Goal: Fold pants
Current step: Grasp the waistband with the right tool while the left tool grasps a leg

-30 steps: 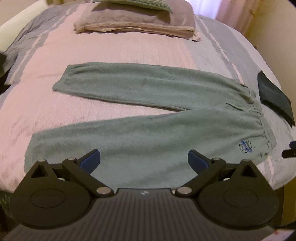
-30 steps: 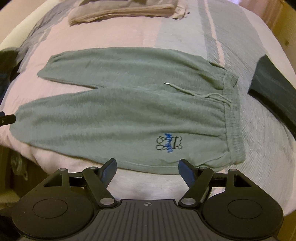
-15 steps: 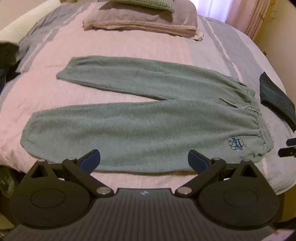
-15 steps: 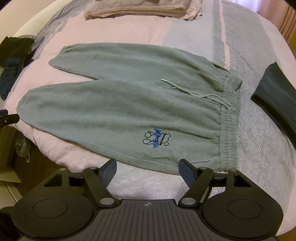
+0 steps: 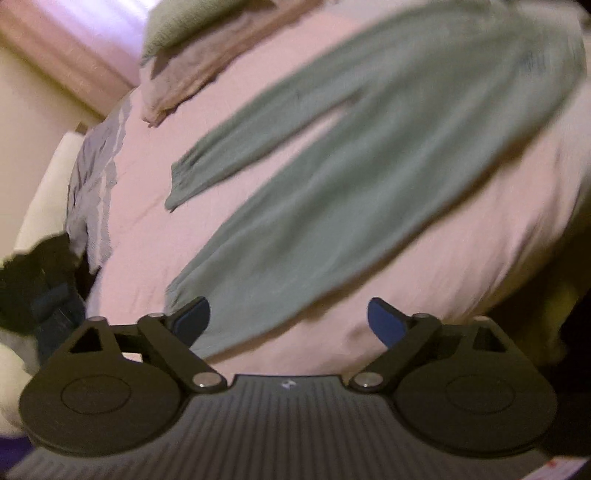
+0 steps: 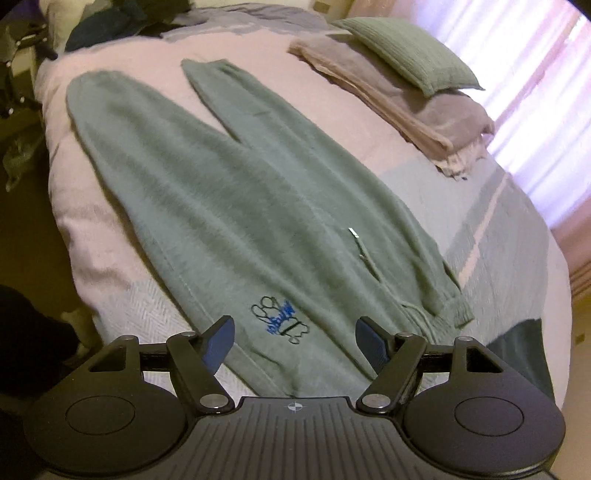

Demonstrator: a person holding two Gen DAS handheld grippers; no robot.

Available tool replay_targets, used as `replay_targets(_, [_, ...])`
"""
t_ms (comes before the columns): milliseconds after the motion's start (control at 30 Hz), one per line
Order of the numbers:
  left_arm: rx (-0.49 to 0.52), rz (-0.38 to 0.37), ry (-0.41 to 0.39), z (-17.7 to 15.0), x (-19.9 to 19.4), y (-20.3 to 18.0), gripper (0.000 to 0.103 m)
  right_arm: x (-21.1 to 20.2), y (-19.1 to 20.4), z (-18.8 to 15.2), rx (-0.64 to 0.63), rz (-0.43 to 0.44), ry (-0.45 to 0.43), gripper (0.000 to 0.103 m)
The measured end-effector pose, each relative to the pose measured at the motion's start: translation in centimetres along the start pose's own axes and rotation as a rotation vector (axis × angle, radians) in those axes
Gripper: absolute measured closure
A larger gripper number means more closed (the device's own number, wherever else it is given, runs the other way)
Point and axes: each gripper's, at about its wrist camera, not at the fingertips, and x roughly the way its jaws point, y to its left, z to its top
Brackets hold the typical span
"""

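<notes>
Green fleece pants (image 6: 229,206) lie spread flat and unfolded on a bed (image 6: 517,243), both legs laid out in a narrow V so that one can be brought over the other for the first fold. The right tongs (image 6: 294,341) hang wide open and empty just above the waistband end, near the blue embroidered logo (image 6: 282,321) and the loose drawstring (image 6: 364,251), a likely spot for a first pinch. The left tongs (image 5: 284,319), equally wide open and holding nothing, sit at the cuff of the near leg (image 5: 192,295) in a motion-blurred view, so contact with the cloth cannot be told. Placing one tool at each end of the same leg suggests a lengthwise fold is being set up, not yet begun. The bed wears a pink and grey striped cover; at its far right, a green pillow (image 6: 406,51) rests on a stack of folded blankets (image 6: 424,114) beside pink curtains (image 6: 532,74) lit from behind. Dark clothes (image 6: 122,22) are heaped at the far left corner, and a dark folded item (image 6: 517,339) lies near the right edge
</notes>
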Motion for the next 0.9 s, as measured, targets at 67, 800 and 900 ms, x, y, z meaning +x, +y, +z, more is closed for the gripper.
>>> replay_targets(67, [0.102, 0.027, 0.0, -2.3, 2.4, 0.5, 0.025, 1.2, 1.3, -0.1, -0.013, -0.018, 0.01, 0.034])
replay_targets(800, [0.206, -0.048, -0.044, -3.4, 10.3, 11.4, 0.099, 9.7, 4.3, -6.3, -0.25, -0.206, 0.247, 0.042])
replay_targets(900, [0.183, -0.04, -0.018, -2.0, 10.6, 11.7, 0.099, 11.2, 3.6, -8.8, -0.344, -0.22, 0.254, 0.042])
